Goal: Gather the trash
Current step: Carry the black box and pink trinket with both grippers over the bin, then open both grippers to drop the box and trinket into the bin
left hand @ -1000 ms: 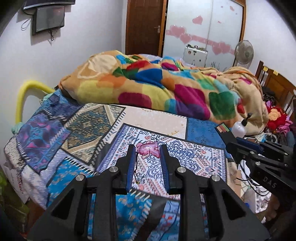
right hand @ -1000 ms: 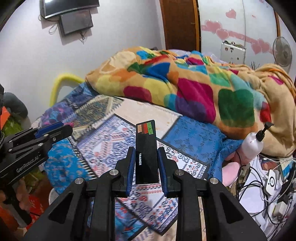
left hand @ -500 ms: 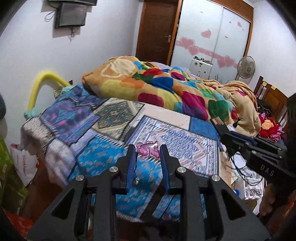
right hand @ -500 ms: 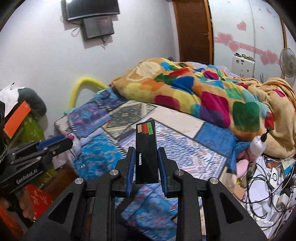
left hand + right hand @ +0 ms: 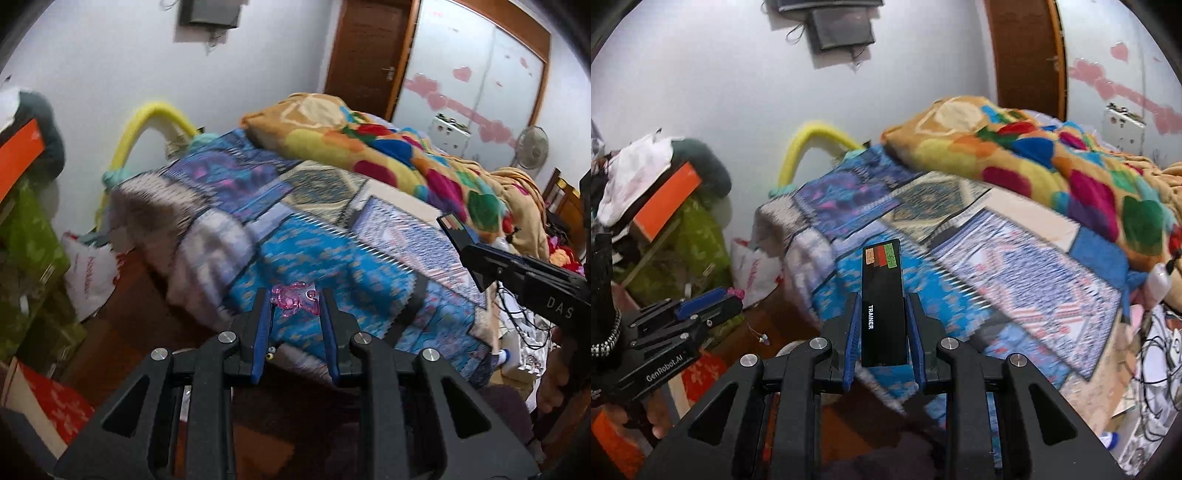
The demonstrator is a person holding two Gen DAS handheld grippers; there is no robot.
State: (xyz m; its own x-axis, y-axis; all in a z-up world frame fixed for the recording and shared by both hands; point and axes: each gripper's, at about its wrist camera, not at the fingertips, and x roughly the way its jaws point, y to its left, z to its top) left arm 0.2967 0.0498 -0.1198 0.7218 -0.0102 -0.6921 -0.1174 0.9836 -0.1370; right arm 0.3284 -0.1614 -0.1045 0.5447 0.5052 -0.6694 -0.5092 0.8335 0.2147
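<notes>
two grips: left hand-held gripper (image 5: 295,301) pinches a pink plastic piece (image 5: 294,297), right hand-held gripper (image 5: 881,306) clamps a black box (image 5: 883,302)

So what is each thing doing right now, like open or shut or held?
Left gripper: jaws shut on a pink plastic trinket.
Right gripper: jaws shut on a black box marked TRAINER, standing upright.
Wooden door: closed.
Wardrobe doors: closed.
Colourful blanket: bunched up on the bed.
Wall screen: dark.
</notes>
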